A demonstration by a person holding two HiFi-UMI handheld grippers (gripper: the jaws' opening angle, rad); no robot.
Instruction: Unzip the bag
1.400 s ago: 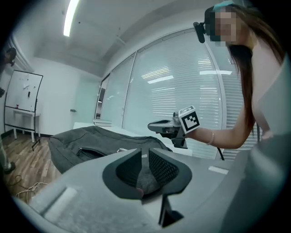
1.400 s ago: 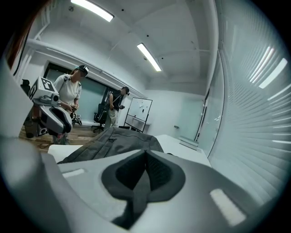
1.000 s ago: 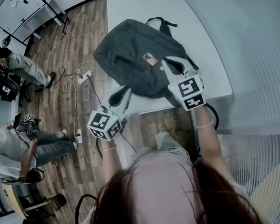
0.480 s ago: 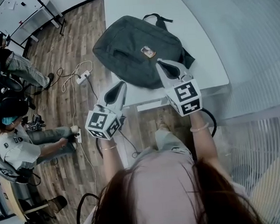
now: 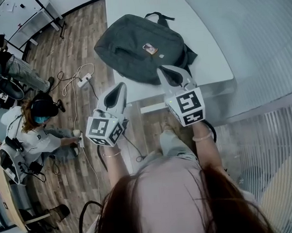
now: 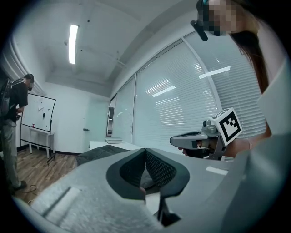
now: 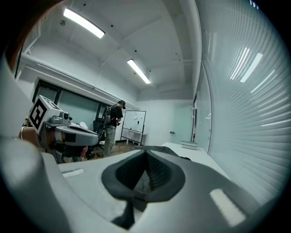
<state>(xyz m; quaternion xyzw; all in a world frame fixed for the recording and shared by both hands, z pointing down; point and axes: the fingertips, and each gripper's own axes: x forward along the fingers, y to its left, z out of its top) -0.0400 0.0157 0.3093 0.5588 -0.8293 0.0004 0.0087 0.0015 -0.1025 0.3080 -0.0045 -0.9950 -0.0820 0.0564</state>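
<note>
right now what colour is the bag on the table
The bag is dark grey, with a small tan patch; the head view shows it best.

The zip on the bag [image 5: 131,45] was too small to make out from above, its label [image 5: 150,49] unreadable. The far end of the table [image 5: 206,44] was cut off by the head view's top edge.

The person wears a pale pink top [image 5: 166,184] under long, dark reddish-brown hair [image 5: 120,215], with a thin bracelet [image 5: 110,154] on each wrist. The left claw [image 5: 120,86] and the right claw [image 5: 159,68] have smooth light grey shells and dark, ribbed inner pads that narrow to a point. Each carries a white cube [image 5: 185,106] printed with black square markers
</note>
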